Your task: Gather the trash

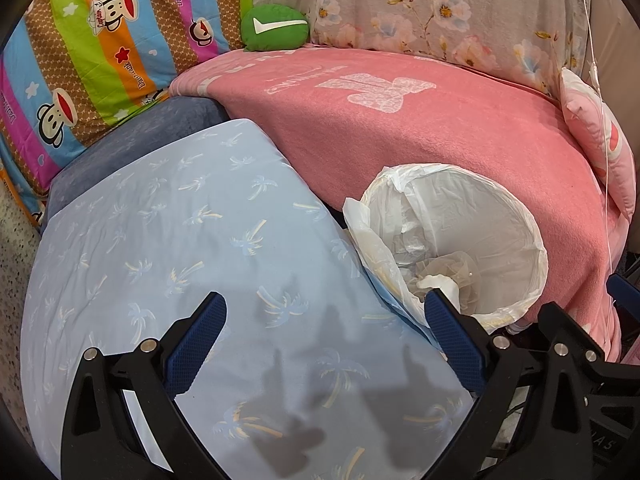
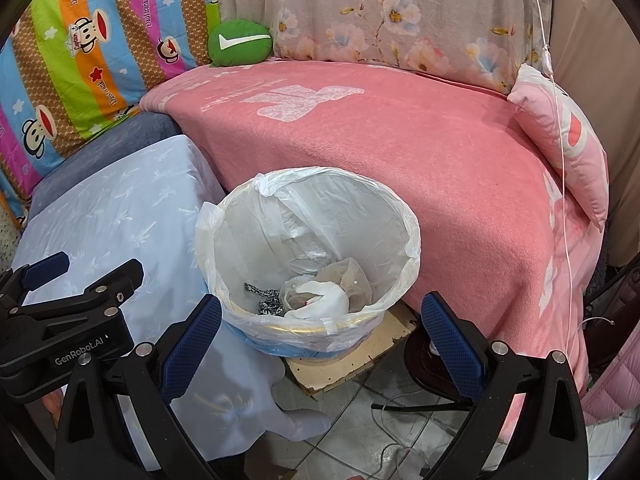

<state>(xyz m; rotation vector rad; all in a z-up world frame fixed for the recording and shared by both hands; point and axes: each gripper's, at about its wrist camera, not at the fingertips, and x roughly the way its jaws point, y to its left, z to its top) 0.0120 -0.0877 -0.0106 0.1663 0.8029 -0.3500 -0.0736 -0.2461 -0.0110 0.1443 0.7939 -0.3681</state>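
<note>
From the left wrist view, the left gripper [image 1: 326, 320] hangs wide apart and empty over the pale blue palm-print cloth [image 1: 192, 248] covering a low seat. The round bin lined with a thin white plastic bag [image 1: 516, 216] stands just beside that cloth's right edge, against the front edge of the pink fleece blanket [image 1: 420, 128].

From the right wrist view, the right gripper [image 2: 320, 320] is also spread wide and holds nothing, poised above the near rim of the bin [image 2: 412, 224]. At the bin's bottom lie crumpled white tissue [image 2: 324, 300], a clear plastic wrapper [image 2: 352, 276] and a black-and-white patterned scrap [image 2: 264, 300]. Such trash looks light, soft and crushable; a pinch on a raised fold should hold. The liner looks slippery and tear-prone.
</note>
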